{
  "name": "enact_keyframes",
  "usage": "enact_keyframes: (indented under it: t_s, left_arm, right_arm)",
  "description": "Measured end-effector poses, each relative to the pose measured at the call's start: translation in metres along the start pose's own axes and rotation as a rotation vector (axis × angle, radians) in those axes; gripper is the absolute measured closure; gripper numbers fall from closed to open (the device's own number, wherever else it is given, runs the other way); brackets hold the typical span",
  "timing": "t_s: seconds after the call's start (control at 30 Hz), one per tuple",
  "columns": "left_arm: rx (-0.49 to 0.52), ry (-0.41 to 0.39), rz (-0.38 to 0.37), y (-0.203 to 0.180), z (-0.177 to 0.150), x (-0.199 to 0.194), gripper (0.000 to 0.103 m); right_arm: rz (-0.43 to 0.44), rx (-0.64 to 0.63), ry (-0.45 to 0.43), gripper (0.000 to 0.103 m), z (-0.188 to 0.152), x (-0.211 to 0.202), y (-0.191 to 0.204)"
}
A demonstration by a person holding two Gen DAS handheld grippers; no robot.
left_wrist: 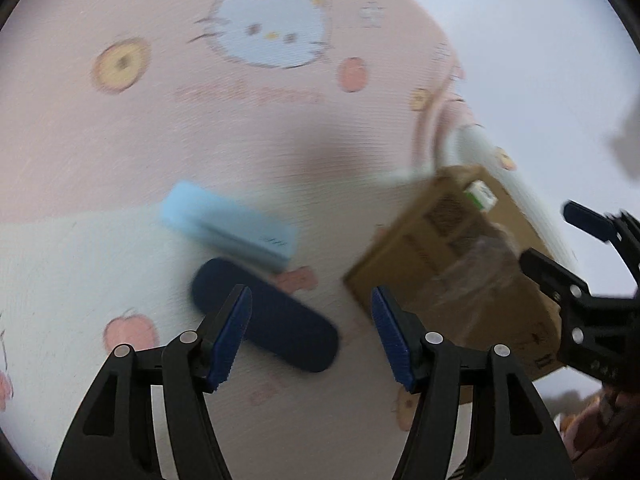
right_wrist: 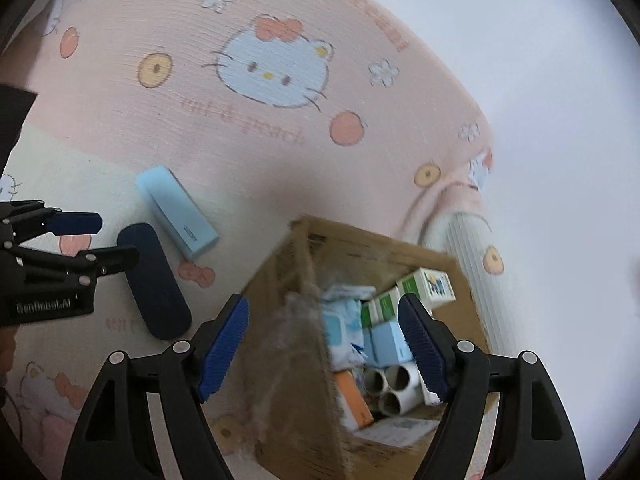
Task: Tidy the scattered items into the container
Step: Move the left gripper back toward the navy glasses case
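Cardboard box (right_wrist: pixel 360 264) sits open on the pink cartoon-cat blanket (right_wrist: pixel 240 140), filling the 5 o'clock part of the right wrist view. Inside it lie small green-and-white cartons (right_wrist: pixel 424 284), pale blue packets (right_wrist: pixel 340 320), an orange pack (right_wrist: pixel 352 396) and three short white tubes (right_wrist: pixel 392 384) bunched near its bottom edge. Crinkled clear film covers the box's near wall.

Two items remain on the blanket outside the box, toward 9 o'clock from it. The light blue case (right_wrist: pixel 176 212) lies slanted, and the dark navy case (right_wrist: pixel 154 280) lies just beside it, on the side nearer the cameras; whether the two touch I cannot tell. In the left wrist view, which is blurred, the light blue case (left_wrist: pixel 228 226) sits just past centre toward 10 o'clock, the dark navy case (left_wrist: pixel 272 320) below it, and the box (left_wrist: pixel 452 256) at 3 o'clock.

The left gripper (left_wrist: pixel 311 336) has its jaws spread wide with nothing between them, poised above the navy case, whose middle shows in the gap between the fingers. The right gripper (right_wrist: pixel 323 348) is likewise wide apart and empty, its fingers straddling the box's near wall from above. Each gripper appears at the edge of the other's view: the right one (left_wrist: pixel 560 240) at 3 o'clock, the left one (right_wrist: pixel 100 236) at 9 o'clock, both spread.
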State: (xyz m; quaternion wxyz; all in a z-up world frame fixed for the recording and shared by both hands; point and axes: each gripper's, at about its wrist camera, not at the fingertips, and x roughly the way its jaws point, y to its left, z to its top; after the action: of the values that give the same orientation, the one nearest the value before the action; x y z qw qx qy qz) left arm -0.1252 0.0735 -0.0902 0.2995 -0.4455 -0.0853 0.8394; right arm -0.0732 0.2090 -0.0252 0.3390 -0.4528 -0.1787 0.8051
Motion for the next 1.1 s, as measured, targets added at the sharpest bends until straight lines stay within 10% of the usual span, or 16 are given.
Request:
enact_keyframes:
  t_s: [0.7, 0.83, 1.1]
  left_arm:
    - [-0.240, 0.104, -0.036, 0.092, 0.000, 0.060, 0.037]
    - [-0.207, 0.118, -0.011, 0.094, 0.014, 0.080, 0.037]
    - [-0.168, 0.200, -0.031, 0.101, 0.020, 0.101, 0.053]
  right_arm:
    - [0.091, -0.223, 0.099, 0.028, -0.074, 0.081, 0.119]
    - [0.157, -0.147, 0.131, 0.061, -0.076, 0.094, 0.117]
    - [0.206, -0.126, 0.193, 0.063, -0.076, 0.117, 0.126]
